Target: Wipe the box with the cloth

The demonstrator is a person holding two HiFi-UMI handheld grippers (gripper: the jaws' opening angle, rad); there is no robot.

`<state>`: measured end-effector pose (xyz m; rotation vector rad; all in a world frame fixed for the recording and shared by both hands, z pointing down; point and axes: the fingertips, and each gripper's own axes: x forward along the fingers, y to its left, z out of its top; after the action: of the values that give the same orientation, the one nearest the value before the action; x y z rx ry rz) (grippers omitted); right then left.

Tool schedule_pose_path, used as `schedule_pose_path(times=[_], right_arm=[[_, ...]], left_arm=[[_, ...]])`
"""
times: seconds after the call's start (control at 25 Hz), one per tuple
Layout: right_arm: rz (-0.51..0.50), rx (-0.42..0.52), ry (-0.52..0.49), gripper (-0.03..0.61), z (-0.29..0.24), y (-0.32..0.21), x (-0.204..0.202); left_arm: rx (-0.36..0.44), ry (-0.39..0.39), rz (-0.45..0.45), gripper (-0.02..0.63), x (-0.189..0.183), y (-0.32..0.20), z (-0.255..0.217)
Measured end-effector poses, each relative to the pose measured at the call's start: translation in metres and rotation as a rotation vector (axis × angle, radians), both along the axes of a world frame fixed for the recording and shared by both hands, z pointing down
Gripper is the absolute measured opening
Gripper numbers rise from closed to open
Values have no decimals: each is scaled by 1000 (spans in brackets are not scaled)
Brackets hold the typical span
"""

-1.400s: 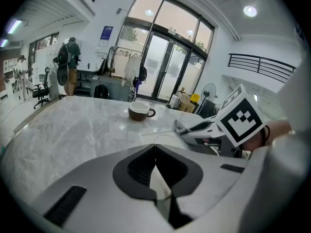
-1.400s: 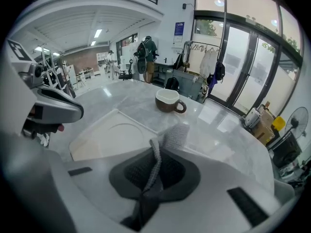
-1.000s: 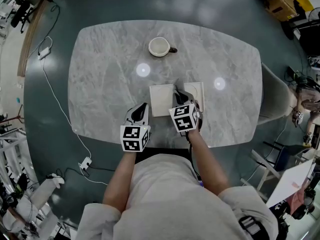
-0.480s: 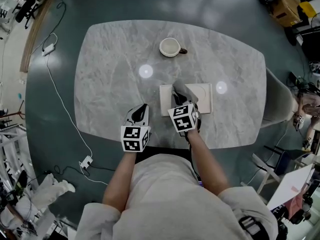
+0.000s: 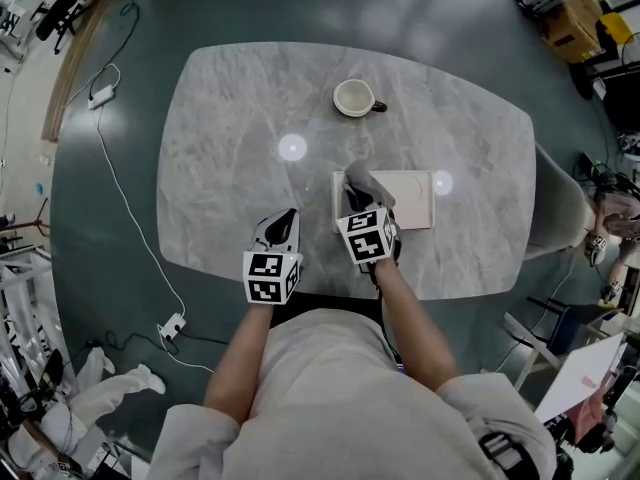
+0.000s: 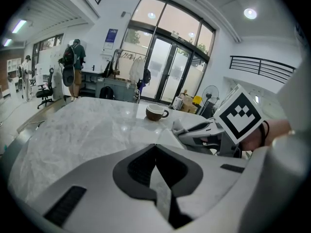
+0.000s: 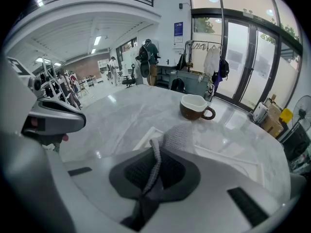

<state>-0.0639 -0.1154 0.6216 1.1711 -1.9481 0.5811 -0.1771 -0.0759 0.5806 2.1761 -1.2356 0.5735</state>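
Note:
A flat white box (image 5: 400,200) lies on the marble table (image 5: 230,118), right of centre. My right gripper (image 5: 358,201) is shut on a grey knitted cloth (image 5: 357,181), which sticks out past the jaws over the box's left end. In the right gripper view, the cloth (image 7: 171,139) runs up from the right gripper (image 7: 154,154) above the box (image 7: 233,163). My left gripper (image 5: 285,217) hovers near the table's front edge, left of the box and apart from it. In the left gripper view, the left gripper (image 6: 155,148) is shut with nothing in it.
A brown-and-white cup (image 5: 354,98) stands behind the box, toward the far edge. A white cable (image 5: 120,208) and power strip lie on the floor to the left. A chair (image 5: 560,208) stands at the table's right side. People stand far off in the room.
The right gripper and cloth have moved from the box's middle to its left end. The left gripper has also shifted left along the table's front edge.

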Motion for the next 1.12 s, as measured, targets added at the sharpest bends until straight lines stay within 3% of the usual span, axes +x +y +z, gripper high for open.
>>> schedule_pose_path(times=[0.28,0.84,1.12], right_arm=[[72,-23,-88,32,2,4,0],[107,-26,-195,34,-2,10,-13],[74,-35,-189,34,1,15,-13]], left_arm=[[5,13,3,23,-8,4,-2],[10,23,-23,23,-33,18,-3],[0,65,-18,23,-27,26,0]])
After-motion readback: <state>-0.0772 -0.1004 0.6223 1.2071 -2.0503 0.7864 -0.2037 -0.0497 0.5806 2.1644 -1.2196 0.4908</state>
